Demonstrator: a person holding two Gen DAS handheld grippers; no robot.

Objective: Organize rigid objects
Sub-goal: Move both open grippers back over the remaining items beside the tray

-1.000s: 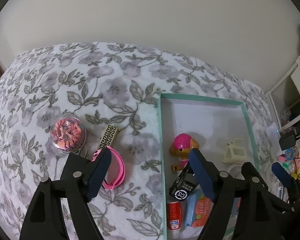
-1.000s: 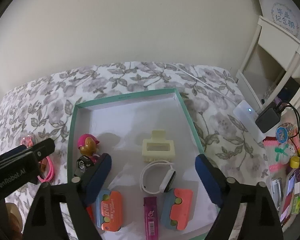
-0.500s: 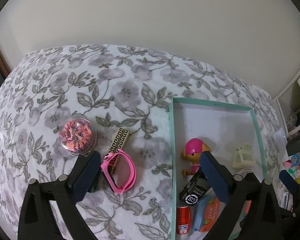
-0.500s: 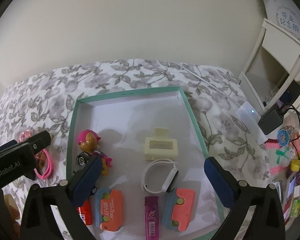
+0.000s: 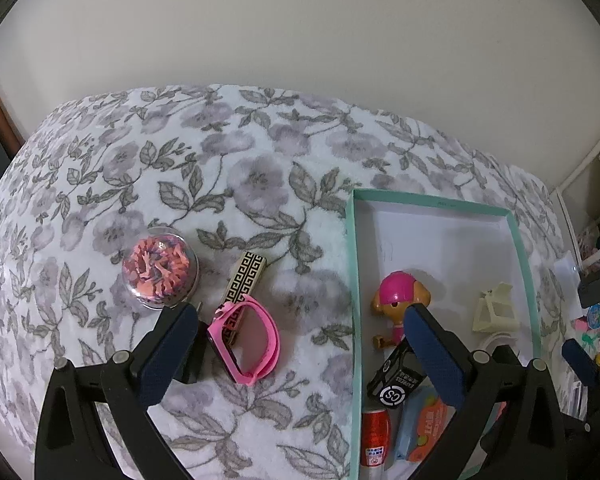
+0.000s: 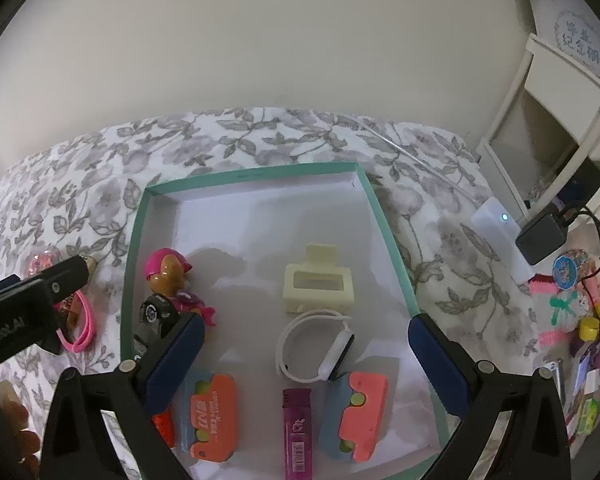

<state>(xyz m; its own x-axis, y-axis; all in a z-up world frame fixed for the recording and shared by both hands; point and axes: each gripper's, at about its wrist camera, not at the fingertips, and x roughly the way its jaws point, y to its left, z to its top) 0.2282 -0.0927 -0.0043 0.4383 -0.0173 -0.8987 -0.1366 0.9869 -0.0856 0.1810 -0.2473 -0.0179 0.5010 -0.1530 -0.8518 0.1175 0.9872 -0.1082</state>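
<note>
A teal-rimmed tray (image 6: pixel 384 224) (image 5: pixel 354 280) lies on the floral cloth. In it are a pink-capped dog toy (image 6: pixel 168 276) (image 5: pixel 398 300), a cream hair clip (image 6: pixel 318 286), a white watch (image 6: pixel 320 344), two orange-and-blue cases (image 6: pixel 212 416), a purple lighter (image 6: pixel 298 432) and a black tag (image 5: pixel 398 380). Left of the tray lie a pink watch (image 5: pixel 246 338), a black-and-gold patterned bar (image 5: pixel 246 278) and a clear dome of pink beads (image 5: pixel 160 268). My left gripper (image 5: pixel 296 340) is open above the pink watch and the tray's edge. My right gripper (image 6: pixel 304 360) is open over the tray.
A white charger block (image 6: pixel 504 240) with a black plug (image 6: pixel 542 236) lies right of the tray. Small colourful trinkets (image 6: pixel 576 308) are heaped at the far right, below a white shelf (image 6: pixel 560 128). A plain wall stands behind the table.
Both grippers have drawn back and up. The left view has shifted left, so the pink watch, patterned bar and bead dome now show in full between and beside its fingers.
</note>
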